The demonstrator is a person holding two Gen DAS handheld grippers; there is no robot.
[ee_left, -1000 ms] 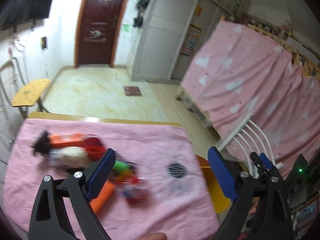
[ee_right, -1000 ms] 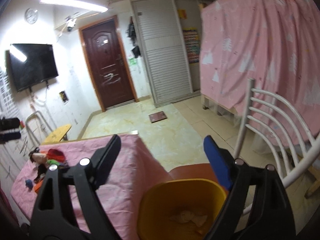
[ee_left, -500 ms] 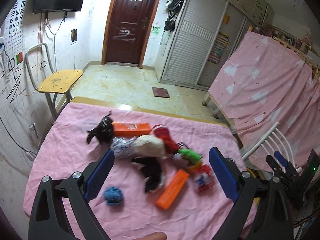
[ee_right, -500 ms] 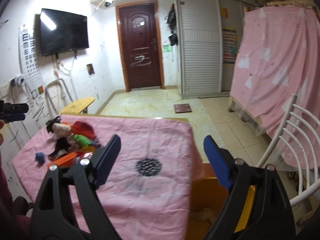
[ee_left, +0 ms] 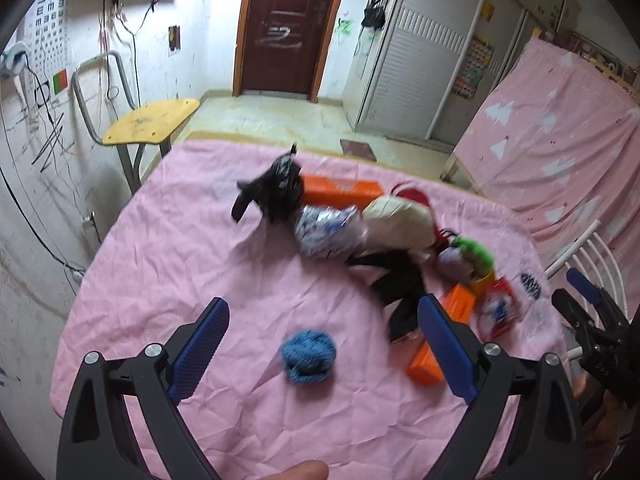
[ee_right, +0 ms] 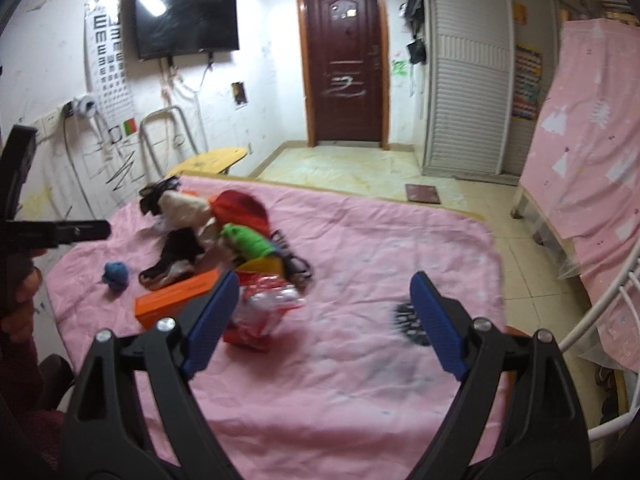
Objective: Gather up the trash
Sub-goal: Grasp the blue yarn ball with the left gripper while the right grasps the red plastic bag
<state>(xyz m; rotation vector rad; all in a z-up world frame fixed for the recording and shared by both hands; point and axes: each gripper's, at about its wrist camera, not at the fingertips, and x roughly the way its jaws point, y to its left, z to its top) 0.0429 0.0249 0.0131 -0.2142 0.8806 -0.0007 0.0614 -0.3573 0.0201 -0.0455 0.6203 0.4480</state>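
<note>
Left wrist | left tongs (ee_left: 320,344) spread, empty | blue yarn ball (ee_left: 308,354) between

Black gripper (ee_left: 320,344), blue pads (ee_left: 446,346)

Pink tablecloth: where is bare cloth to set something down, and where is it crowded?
Bare: the pink tablecloth left of the crumpled black plastic bag and nearer than it, around the blue yarn ball; also the stretch between the red-and-white snack wrapper and the dark round mark. Crowded: the litter heap from bag to wrapper.
</note>
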